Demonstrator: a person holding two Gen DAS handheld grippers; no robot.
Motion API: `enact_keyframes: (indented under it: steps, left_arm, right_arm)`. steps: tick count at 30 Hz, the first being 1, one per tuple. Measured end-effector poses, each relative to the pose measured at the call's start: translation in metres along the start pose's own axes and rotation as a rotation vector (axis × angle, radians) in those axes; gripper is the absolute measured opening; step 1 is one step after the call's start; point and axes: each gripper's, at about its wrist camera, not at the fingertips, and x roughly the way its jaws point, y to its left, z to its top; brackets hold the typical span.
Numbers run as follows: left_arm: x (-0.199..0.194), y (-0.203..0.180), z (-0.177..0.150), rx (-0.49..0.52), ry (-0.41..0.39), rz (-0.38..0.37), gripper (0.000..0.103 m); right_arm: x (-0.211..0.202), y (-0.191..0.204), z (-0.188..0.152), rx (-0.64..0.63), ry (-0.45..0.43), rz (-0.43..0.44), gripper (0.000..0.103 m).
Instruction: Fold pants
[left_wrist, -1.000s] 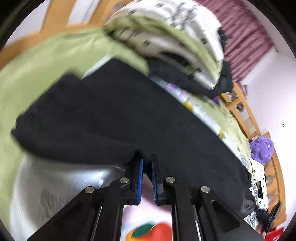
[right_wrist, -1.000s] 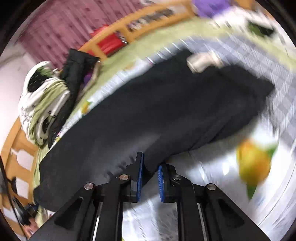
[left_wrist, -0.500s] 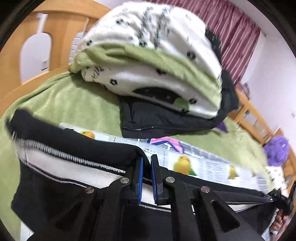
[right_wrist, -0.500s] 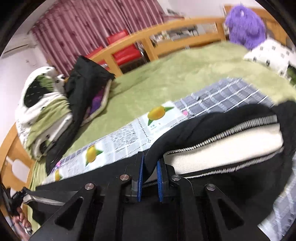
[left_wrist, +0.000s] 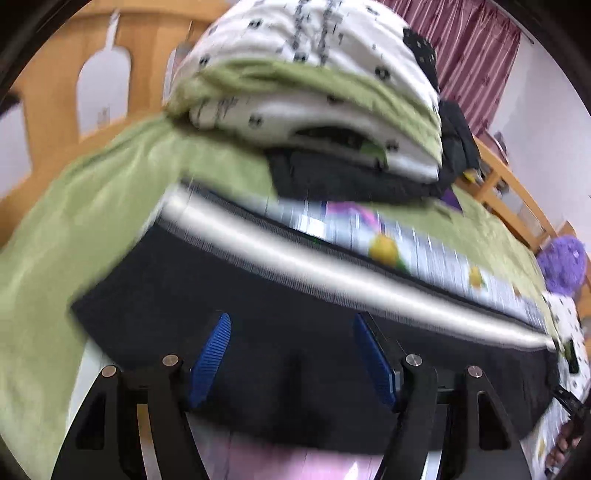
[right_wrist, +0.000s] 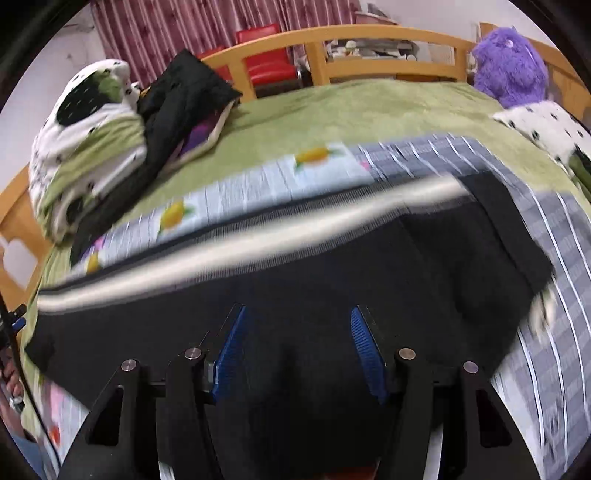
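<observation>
Left gripper (left_wrist: 291, 354): jaws opening, blue pads spread wide, gripping nothing. Black pants (left_wrist: 258, 314) spread flat beneath and just ahead of the fingertips, pads clear of the cloth. White stripe (left_wrist: 332, 273) of the pants running crosswise just beyond the fingertips, blurred. Farther ahead, a fruit-print sheet (left_wrist: 424, 251) on a green blanket (left_wrist: 92, 221). Ahead and above, a folded white-and-green quilt (left_wrist: 314, 85) stacked on a dark jacket (left_wrist: 343, 181). Wooden bed frame (left_wrist: 55, 74) to the upper left, purple plush toy (left_wrist: 563, 264) far to the right.

Right gripper (right_wrist: 295, 350): jaws opening too, pads well apart, released, no cloth pinched between them. Pants (right_wrist: 332, 295) lying under and ahead of the fingertips, reaching out to the right onto a grey checked cloth (right_wrist: 554, 221). White stripe (right_wrist: 258, 236) crossing just past the fingertips, from lower left up to the right. Fruit-print sheet (right_wrist: 258, 184) beyond it, green blanket (right_wrist: 369, 114) farther ahead. Folded quilt (right_wrist: 85, 136) and dark jacket (right_wrist: 177, 99) far ahead on the left, plush toy (right_wrist: 509, 66) far ahead on the right, beside a spotted pillow (right_wrist: 546, 125). Red chairs (right_wrist: 266, 55) and maroon curtain (right_wrist: 184, 26) behind the bed frame (right_wrist: 369, 40). Edges of both views blurred.
</observation>
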Motion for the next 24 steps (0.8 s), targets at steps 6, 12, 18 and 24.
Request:
enact_keyframes:
  steps: [6, 12, 18, 24]
  left_arm:
    - [-0.009, 0.048, -0.081, -0.101, 0.101, -0.051, 0.067]
    - [0.006, 0.071, -0.074, -0.247, 0.068, -0.118, 0.066]
    - [0.041, 0.096, -0.050, -0.432, 0.020, -0.134, 0.061]
    - [0.064, 0.083, -0.033, -0.408, 0.033, -0.044, 0.016]
  right_arm:
    - [-0.018, -0.066, -0.077, 0.238, 0.055, 0.056, 0.057]
    - [-0.008, -0.086, -0.075, 0.385, 0.000, 0.175, 0.057]
    - [0.038, -0.091, -0.039, 0.477, 0.007, 0.217, 0.055]
    - [0.070, -0.070, -0.006, 0.420, 0.010, 0.106, 0.017]
